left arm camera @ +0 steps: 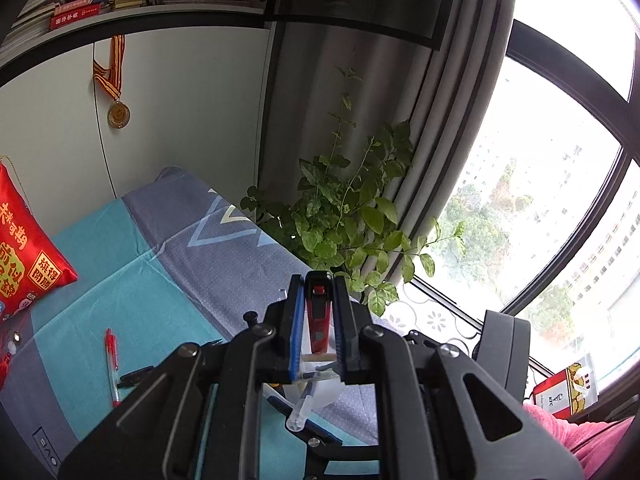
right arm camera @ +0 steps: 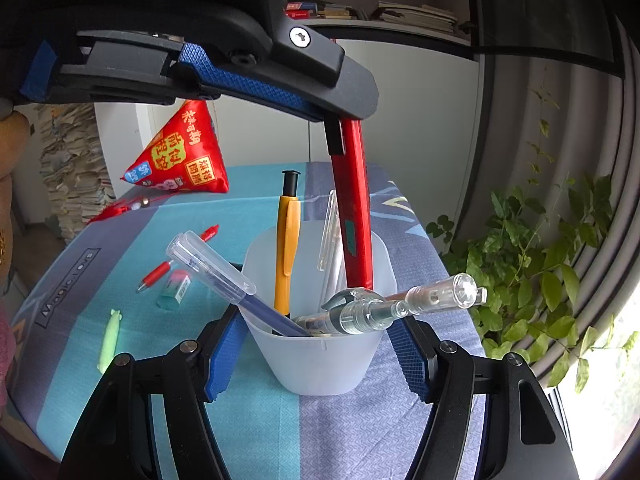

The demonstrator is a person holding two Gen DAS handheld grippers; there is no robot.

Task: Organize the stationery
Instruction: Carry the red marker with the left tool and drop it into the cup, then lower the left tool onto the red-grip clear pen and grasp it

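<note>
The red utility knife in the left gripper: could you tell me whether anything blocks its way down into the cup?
Nothing blocks it outright. The red utility knife already dips into the cup, which the right gripper grips. The cup is crowded, though: the orange pen, a clear pen lying across the rim and a blue pen leave little room.

A red carton (left arm camera: 560, 394) by the window sill carried the letters "KFC" under a small portrait logo. The red triangular pouch (right arm camera: 180, 156) on the bench bore large yellow Chinese characters in boxed panels, too distorted to read with certainty. On the bench's cloth (right arm camera: 68, 280), a dark rectangular label showed pale lettering that looked like "Magic Love", though only partly legible. A red book spine (left arm camera: 76, 16) on the shelf carried white Chinese characters, upside down in the left wrist view and too small to make out.
</note>
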